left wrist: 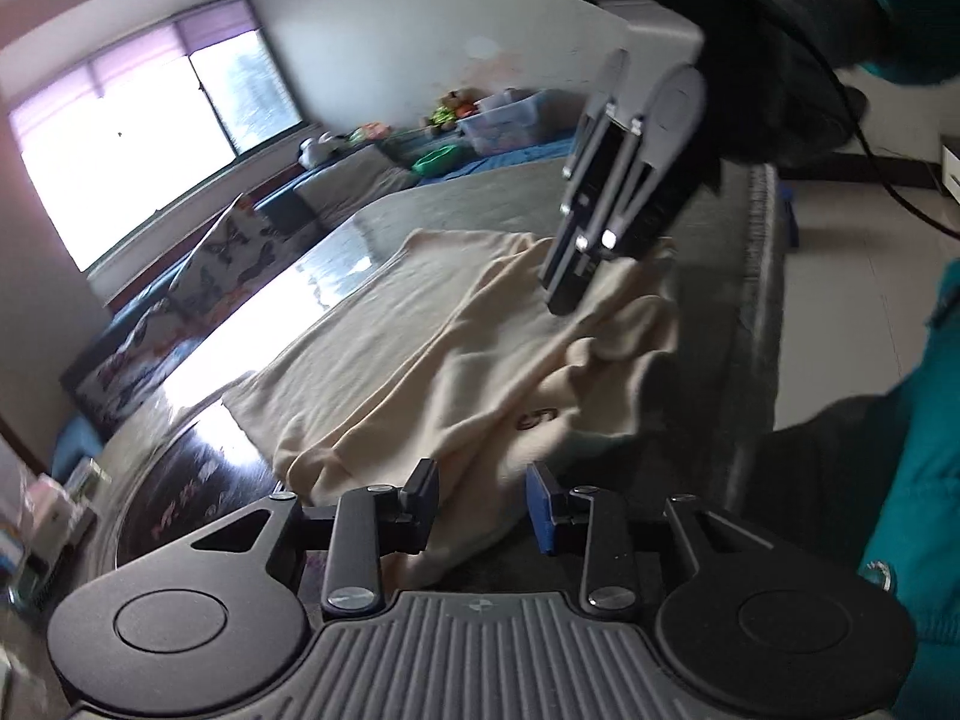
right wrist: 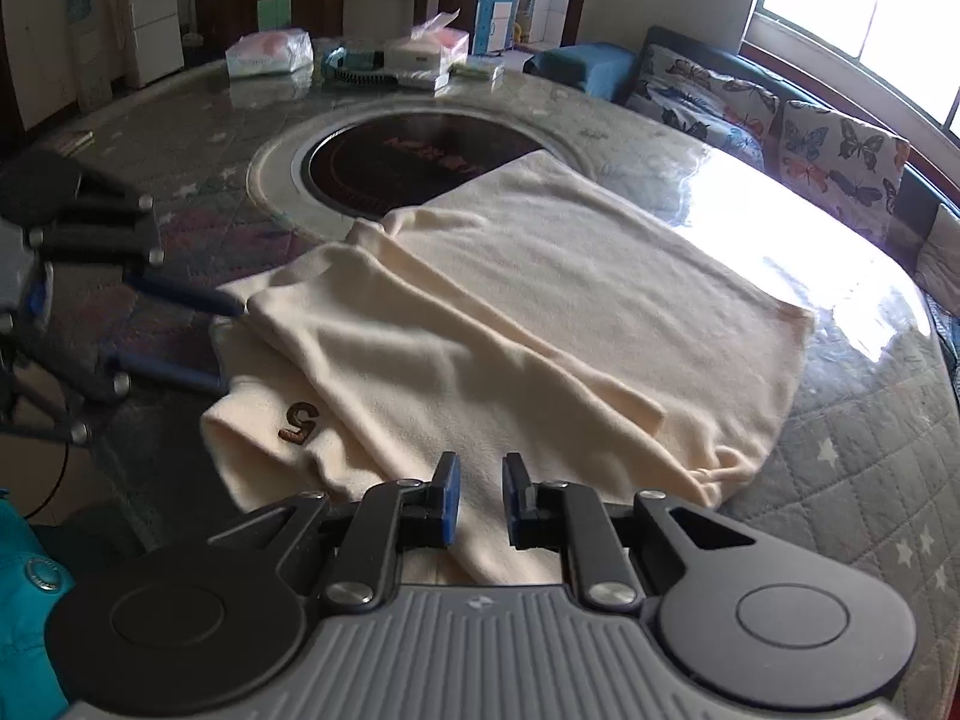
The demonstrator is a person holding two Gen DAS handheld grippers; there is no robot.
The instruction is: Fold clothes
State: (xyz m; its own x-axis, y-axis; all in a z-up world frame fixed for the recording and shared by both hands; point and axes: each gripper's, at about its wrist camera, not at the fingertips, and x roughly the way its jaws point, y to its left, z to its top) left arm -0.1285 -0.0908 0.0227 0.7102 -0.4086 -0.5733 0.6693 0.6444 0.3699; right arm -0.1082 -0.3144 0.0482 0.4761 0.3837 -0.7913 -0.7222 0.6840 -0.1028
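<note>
A cream garment [right wrist: 528, 324] lies partly folded on the round worktop [right wrist: 852, 456], one long strip of it laid diagonally over the flat body. A small brown "5" [right wrist: 299, 420] marks the fabric near its left corner as seen by the right wrist camera.

The right tool [right wrist: 481, 501] sits low over the near edge of the garment, its blue-padded fingers [right wrist: 449, 495] parted with a narrow gap; cloth shows under and between them, but nothing is pinched. The "5" lies just ahead and to the left of this tool, and the folded strip runs away from it toward the far left.

The left tool [left wrist: 480, 507] is also open, its fingers wider apart, hovering at the edge of the garment with a bunched fold of cloth directly ahead of the gap. From the right wrist camera its two blue fingers [right wrist: 180, 300] reach in from the left; the upper one appears to touch the folded corner, and the lower one ends just beside the fabric's edge.

In the left wrist view, the right tool comes down from above onto the far, rumpled end of the cloth.

Beyond the garment, a dark round inset [right wrist: 420, 156] sits in the worktop's middle, partly covered by the cloth's far corner. Tissue packs [right wrist: 270, 51] stand at the far edge, and a butterfly-print sofa [right wrist: 840, 144] lies to the right.
</note>
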